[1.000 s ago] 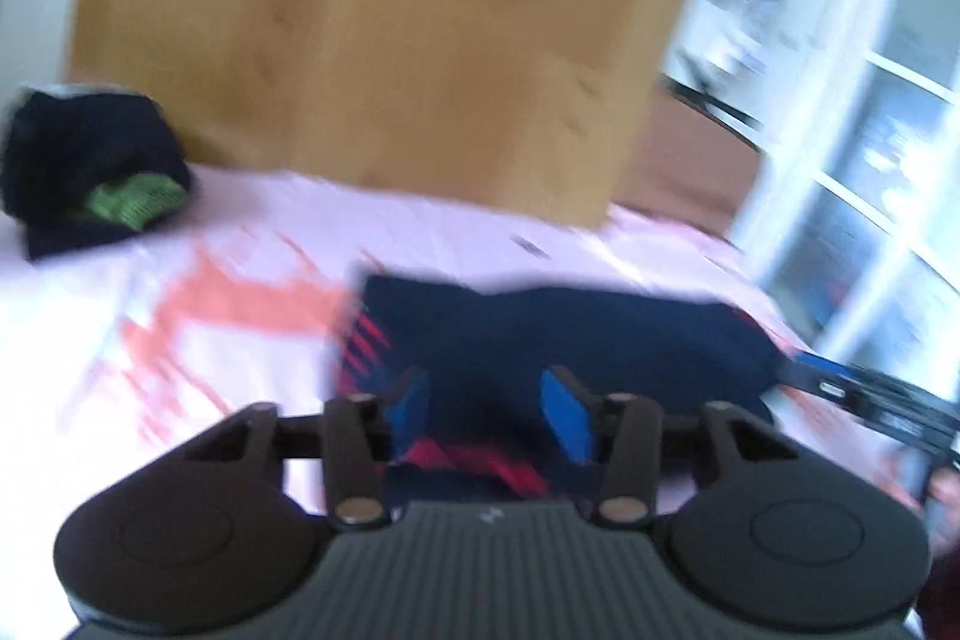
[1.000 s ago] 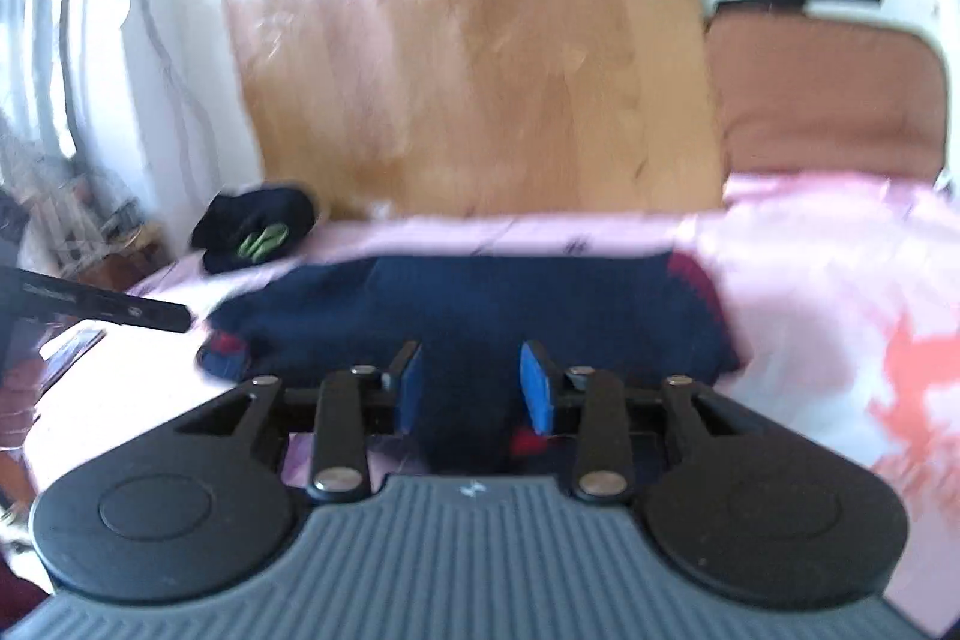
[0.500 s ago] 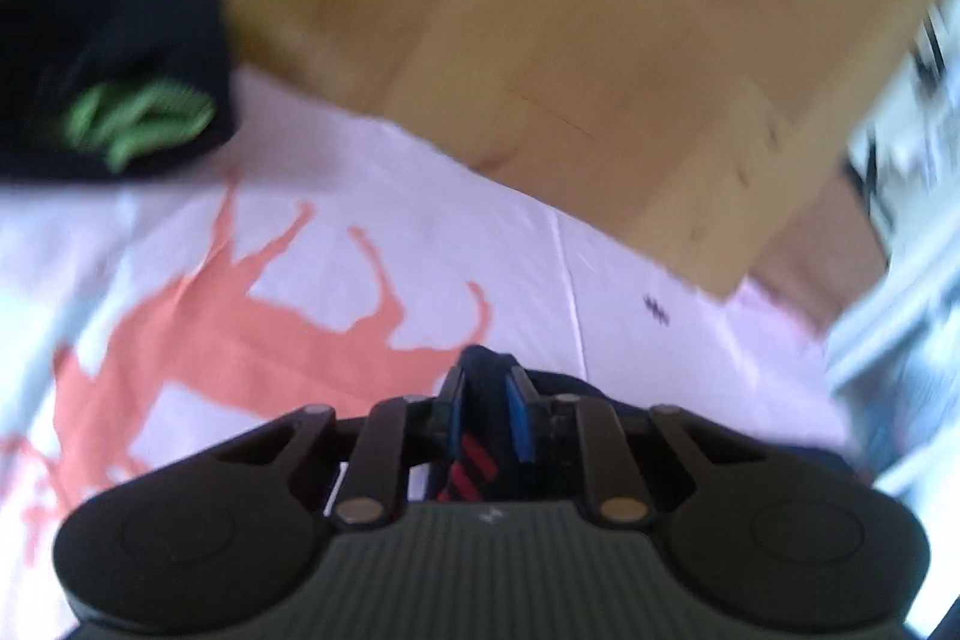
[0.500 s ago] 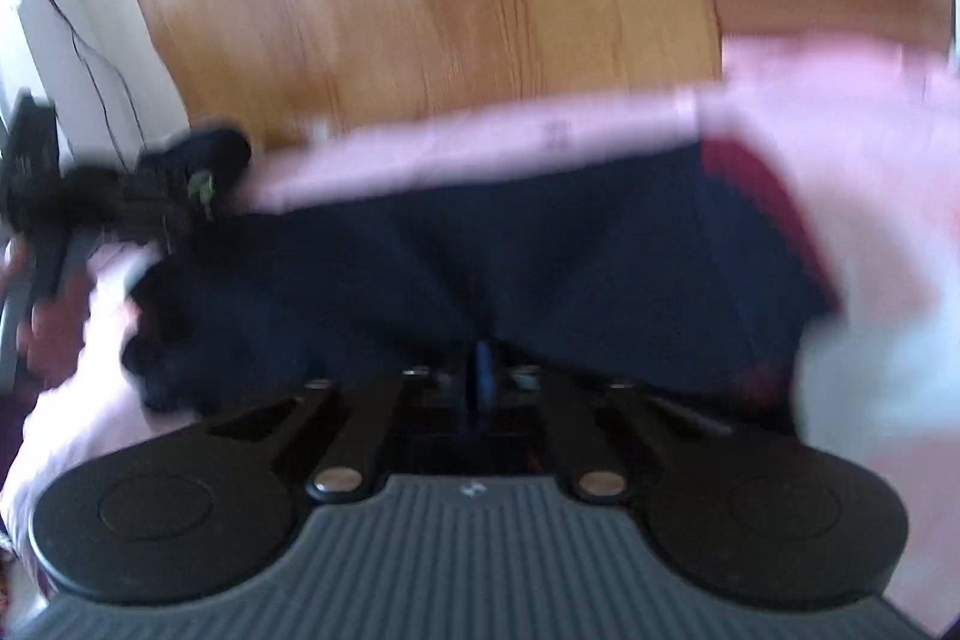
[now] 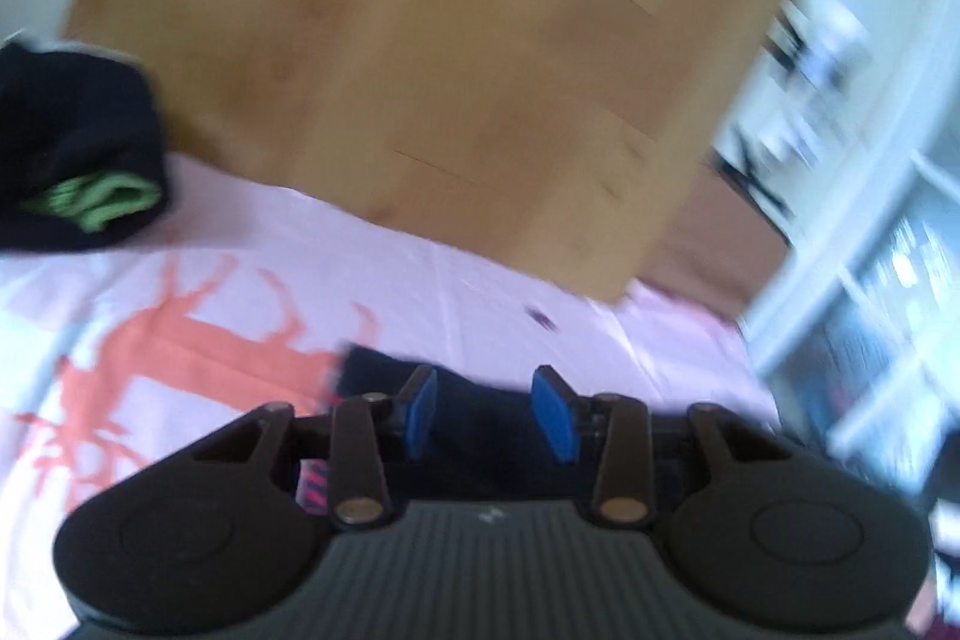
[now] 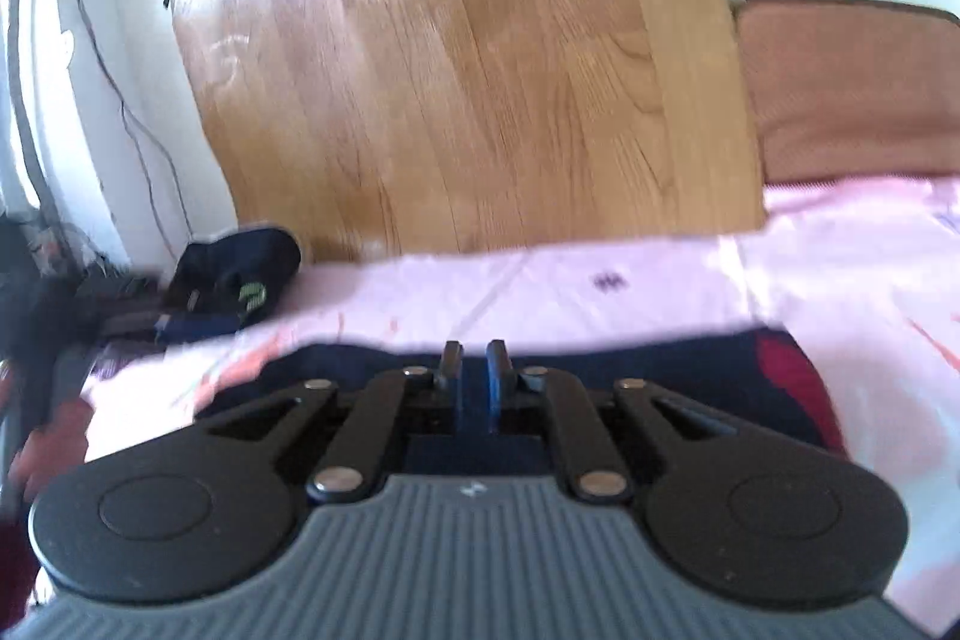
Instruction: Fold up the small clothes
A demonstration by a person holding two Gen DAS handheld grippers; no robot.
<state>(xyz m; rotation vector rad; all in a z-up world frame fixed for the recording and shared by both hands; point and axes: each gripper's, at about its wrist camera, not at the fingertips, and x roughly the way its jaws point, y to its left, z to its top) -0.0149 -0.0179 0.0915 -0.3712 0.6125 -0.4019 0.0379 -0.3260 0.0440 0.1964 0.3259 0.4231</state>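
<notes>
A navy sock (image 5: 480, 391) with red stripes lies on the pink sheet (image 5: 270, 244), right under my left gripper (image 5: 487, 415). Its blue pads stand apart and the jaws are opening; the cloth lies below them, not pinched. In the right wrist view the same navy sock (image 6: 660, 370), with a dark red end (image 6: 792, 370), lies flat across the sheet. My right gripper (image 6: 474, 376) hovers over its far edge, jaws opening with a narrow gap and nothing pressed between the pads.
A folded navy bundle with green stripes (image 5: 78, 172) sits at the far left of the bed (image 6: 240, 274). A large wooden board (image 5: 420, 70) leans behind the bed. A brown cushion (image 6: 852, 100) stands at the back right, and cables hang down the left wall.
Both grippers pinched the sock half a second ago and carried it across the sheet. Now both have parted their pads and the sock lies loose beneath them.
</notes>
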